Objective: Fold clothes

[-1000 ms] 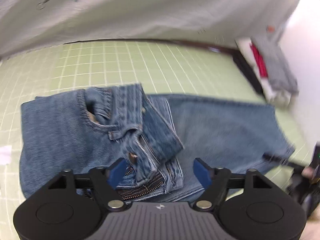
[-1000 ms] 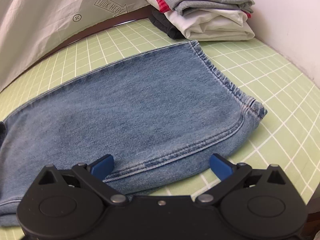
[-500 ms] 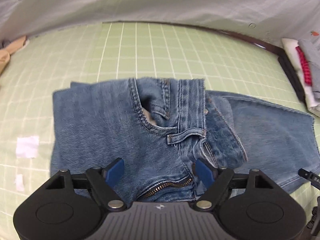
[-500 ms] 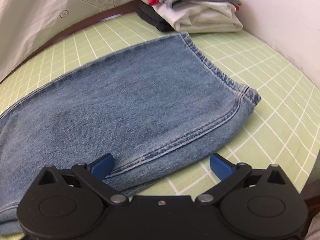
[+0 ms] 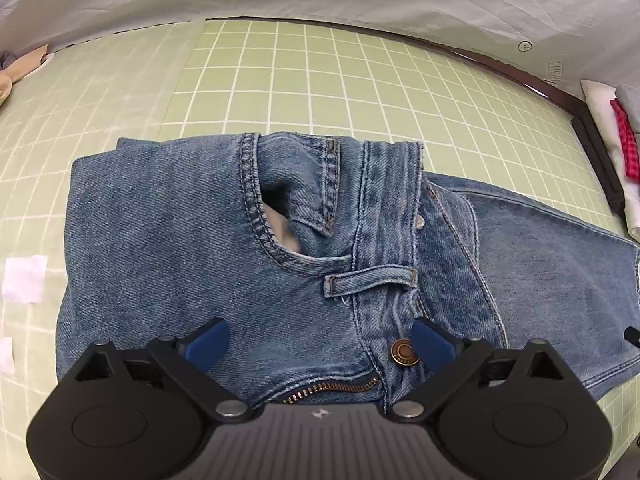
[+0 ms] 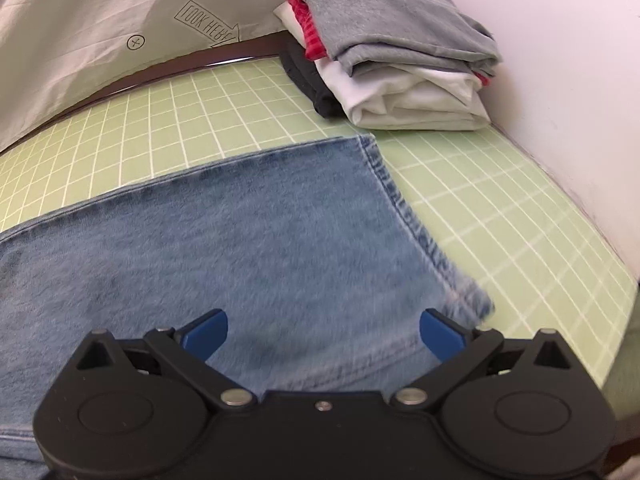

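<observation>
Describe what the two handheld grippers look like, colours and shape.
Both match: the left gripper and right gripper have matte black bodies, two round discs at the base, silver pivot pins and blue finger pads. The left one has a grey ribbed centre panel with a small logo.

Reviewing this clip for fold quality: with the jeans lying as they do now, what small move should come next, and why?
Probably lower the left tongs, whose jaws are opening with nothing pressed between them, onto the bunched waistband of the jeans and grip it. The right tongs hang open over the flat leg hem, so both ends look ready for folding.
</observation>
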The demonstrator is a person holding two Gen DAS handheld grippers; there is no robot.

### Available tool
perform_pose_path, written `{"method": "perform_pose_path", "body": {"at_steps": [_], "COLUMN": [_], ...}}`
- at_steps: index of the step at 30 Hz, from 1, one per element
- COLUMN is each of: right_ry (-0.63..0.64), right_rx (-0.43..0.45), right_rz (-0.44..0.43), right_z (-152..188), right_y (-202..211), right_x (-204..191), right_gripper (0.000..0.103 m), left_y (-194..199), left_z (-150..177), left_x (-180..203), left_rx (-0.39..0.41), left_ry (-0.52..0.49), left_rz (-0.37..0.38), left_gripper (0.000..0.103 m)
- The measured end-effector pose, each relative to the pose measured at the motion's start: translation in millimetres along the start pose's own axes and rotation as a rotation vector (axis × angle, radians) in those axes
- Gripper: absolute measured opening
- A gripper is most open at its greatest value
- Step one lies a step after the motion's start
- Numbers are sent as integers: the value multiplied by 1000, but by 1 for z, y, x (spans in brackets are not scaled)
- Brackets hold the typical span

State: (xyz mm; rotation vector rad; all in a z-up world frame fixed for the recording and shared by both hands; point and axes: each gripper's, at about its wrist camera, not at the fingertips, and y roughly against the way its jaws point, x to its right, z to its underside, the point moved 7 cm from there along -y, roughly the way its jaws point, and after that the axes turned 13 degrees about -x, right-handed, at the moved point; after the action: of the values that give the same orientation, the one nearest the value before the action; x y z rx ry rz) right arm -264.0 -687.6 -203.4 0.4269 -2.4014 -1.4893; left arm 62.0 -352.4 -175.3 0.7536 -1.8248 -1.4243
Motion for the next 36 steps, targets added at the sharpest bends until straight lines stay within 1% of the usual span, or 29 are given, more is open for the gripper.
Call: {"method": "perform_pose_path", "body": {"at_steps": [6,8,12,16,22,26,28,30,31,36], "right_ry": [-52,-31,-39,-3,23,34,24,-9,-24,-5], "right_rx": [-11,-9,15,38,67,83,88,78,83,82], "right_rz": [0,-3,-23,-13,-42,-70,-85,-121,-124,-129], "right_z": [-17,-20,-29,-34,-39,-41,-43,-47,-50,-59], "right_y": [-29,-36,-42,-43,-48,-52,-55,-60,-62,-66], "right_x": [19,20,23,20,25,31,36,43,48,48], "right_gripper": [103,103,103,103,103,103,103,103,103,103], "left_y": [-2,-3,-5,-6,-11,-18,-20,-22,-23,-26], "left_z": [-3,-3,-5,-7,-10,-19,-22,-25,-26,-27], "left_x": [1,1,3,4,6,13,16,19,19,23], "left_rx": [-18,-21,-29,-34,-47,-56,-58,-58,-58,-58], "left_ry": [3,2,-2,-7,-14,-21,-21,-21,-21,-16], "left_rz": [-10,-15,-27,-36,-60,-83,-91,-97,-100,-110], "left_gripper": [100,100,101,102,103,103,103,103,103,103]}}
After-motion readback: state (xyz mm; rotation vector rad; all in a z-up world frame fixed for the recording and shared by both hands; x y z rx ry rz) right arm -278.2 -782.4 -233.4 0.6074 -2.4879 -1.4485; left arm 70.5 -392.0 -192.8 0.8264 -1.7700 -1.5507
